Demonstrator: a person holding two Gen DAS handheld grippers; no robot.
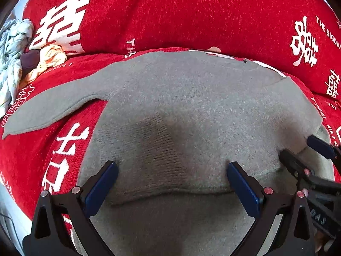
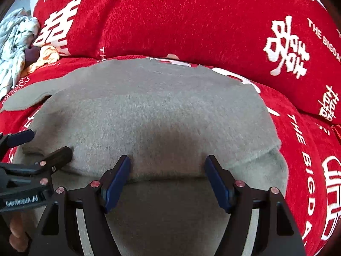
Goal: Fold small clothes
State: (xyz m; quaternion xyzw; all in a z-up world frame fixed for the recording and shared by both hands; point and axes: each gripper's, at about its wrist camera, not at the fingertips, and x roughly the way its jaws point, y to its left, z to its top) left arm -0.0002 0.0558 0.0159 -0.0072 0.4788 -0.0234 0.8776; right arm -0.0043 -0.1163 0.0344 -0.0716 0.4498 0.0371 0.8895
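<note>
A grey knit sweater (image 1: pixel 191 98) lies flat on the red sofa seat, its near part doubled over so a fold edge (image 1: pixel 170 189) runs across in front of me. One sleeve (image 1: pixel 42 111) sticks out to the left. My left gripper (image 1: pixel 171 164) is open, its blue pads wide apart just above the fold edge, with nothing pinched. My right gripper (image 2: pixel 168 157) is open too, over the same fold (image 2: pixel 168 178) further right. Each shows in the other's view: the right gripper (image 1: pixel 302 149) at the sweater's right corner, the left gripper (image 2: pixel 43 144) at its left.
The red sofa cover (image 1: pixel 32 160) with white characters spreads around the sweater, and a back cushion (image 1: pixel 191 17) rises behind it. A pile of other clothes (image 1: pixel 12 49), pale blue, orange and dark purple, sits at the far left. A person's fingers (image 2: pixel 17 232) hold the left gripper's handle.
</note>
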